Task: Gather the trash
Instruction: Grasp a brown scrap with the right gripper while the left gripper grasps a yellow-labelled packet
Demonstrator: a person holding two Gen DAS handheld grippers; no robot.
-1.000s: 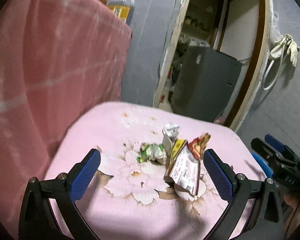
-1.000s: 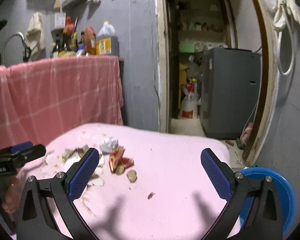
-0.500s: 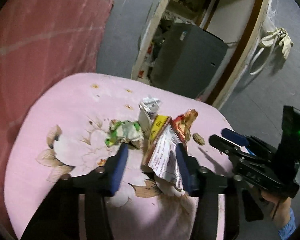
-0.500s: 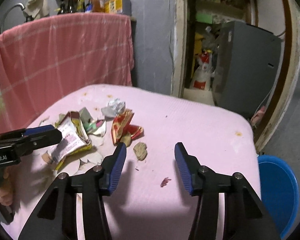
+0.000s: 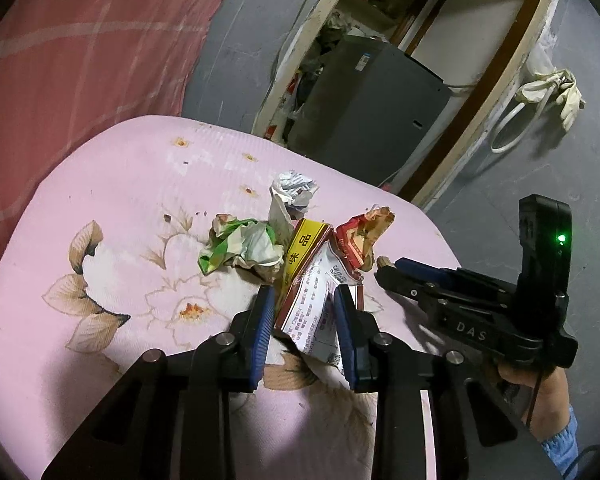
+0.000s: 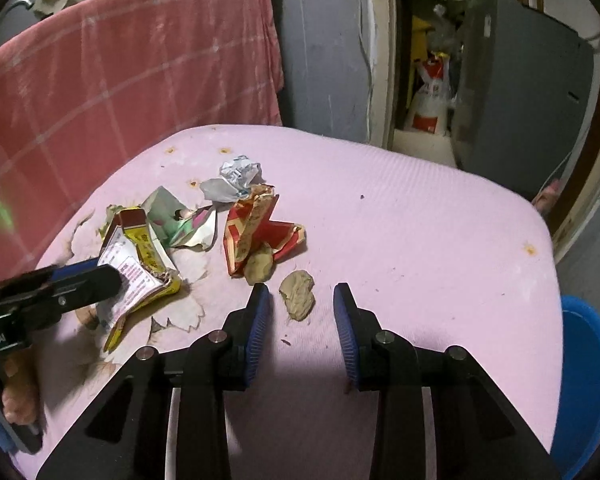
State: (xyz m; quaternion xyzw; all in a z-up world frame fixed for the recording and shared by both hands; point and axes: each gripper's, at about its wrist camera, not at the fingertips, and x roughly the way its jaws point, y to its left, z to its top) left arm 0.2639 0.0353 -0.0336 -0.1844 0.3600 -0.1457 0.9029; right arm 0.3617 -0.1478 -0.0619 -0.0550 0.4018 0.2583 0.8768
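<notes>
Trash lies in a heap on a pink floral table (image 5: 100, 208). My left gripper (image 5: 305, 304) has its jaws closed around a yellow-and-white wrapper (image 5: 310, 292), also seen in the right wrist view (image 6: 134, 264). Beside it lie a green-white crumpled wrapper (image 5: 242, 246), a white crumpled paper (image 5: 292, 194) and a red wrapper (image 5: 360, 236). My right gripper (image 6: 302, 304) is partly open with its jaws either side of a tan scrap (image 6: 299, 294) on the table. A second tan scrap (image 6: 259, 266) rests against the red wrapper (image 6: 256, 228).
A blue bin (image 6: 588, 380) stands below the table's right edge. A pink cloth (image 6: 120, 72) hangs behind the table on the left. A doorway with a grey appliance (image 6: 516, 88) is at the back right.
Both grippers moved forward and down to the trash and narrowed their jaws. The left closed around the yellow-and-white wrapper; the right came over the tan scrap.
</notes>
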